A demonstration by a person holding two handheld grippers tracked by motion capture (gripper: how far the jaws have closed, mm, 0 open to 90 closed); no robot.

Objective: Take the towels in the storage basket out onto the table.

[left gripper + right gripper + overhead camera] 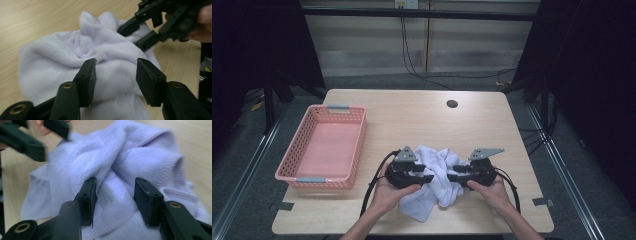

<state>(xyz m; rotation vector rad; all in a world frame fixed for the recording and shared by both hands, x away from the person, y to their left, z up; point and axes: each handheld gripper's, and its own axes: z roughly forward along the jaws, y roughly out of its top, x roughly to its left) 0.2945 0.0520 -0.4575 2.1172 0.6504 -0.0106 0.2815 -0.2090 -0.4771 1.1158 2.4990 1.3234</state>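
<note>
Towel (pixel 435 176): a white towel, crumpled into a heap, lies on the near middle of the table (pixel 412 117); one corner trails toward the person's edge.
Towel's folds: in the left gripper view the cloth (pixel 75 52) rises in a rounded hump with a puckered peak at the far side; in the right gripper view a stitched hem (pixel 107 230) runs along the bottom.
Left gripper (pixel 428 177): held in the person's left hand (pixel 388 192) at the towel's left side, pointing toward the middle of the heap.
Left gripper's jaws: about half apart, with a bulge of towel filling the gap between them (pixel 116 72); the inner faces sit against the cloth on both sides, pinching the fold.
Right gripper (pixel 453 176): held in the right hand (pixel 492 189) at the towel's right side, facing the left one across the heap.
Right gripper's jaws: about half apart, set astride a thick ridge of cloth (pixel 115 195); the left pad presses into the fold and the right one lies against it.
Gap between grippers: the two tips are near each other, with towel between them.
Basket (pixel 292 155): a pink basket with a latticed wall stands at the table's left, well apart from the towel.
Table hole (pixel 452 104): a dark round opening near the far edge.
</note>
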